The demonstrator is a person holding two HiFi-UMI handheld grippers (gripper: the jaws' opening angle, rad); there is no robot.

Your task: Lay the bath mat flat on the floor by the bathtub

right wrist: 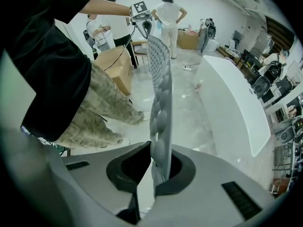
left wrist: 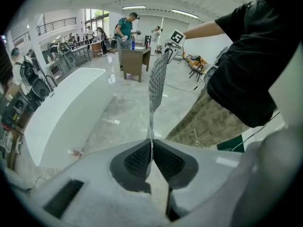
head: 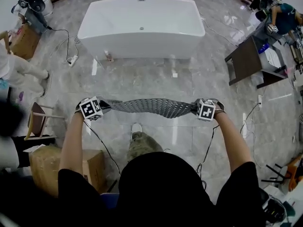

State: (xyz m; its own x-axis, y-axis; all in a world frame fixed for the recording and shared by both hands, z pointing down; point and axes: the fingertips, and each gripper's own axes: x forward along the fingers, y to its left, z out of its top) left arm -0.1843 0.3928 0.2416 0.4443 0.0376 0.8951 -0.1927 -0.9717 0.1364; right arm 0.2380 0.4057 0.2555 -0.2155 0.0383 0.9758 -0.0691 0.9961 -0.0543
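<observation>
Over marble floor [head: 156, 79], outstretched left tongs [head: 106, 106] and right tongs [head: 193, 108] clench bath mat [head: 151, 108] ends.

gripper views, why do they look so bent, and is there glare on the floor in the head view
Left gripper view: fisheye, with black corners, and the bathtub bows into a curve. Right gripper view: same warp, the bathtub is curved there too; the bath mat is sharp close up. Head view: yes, bright streaks of glare lie on the glossy floor, and the white bathtub is nearly washed out.
</observation>
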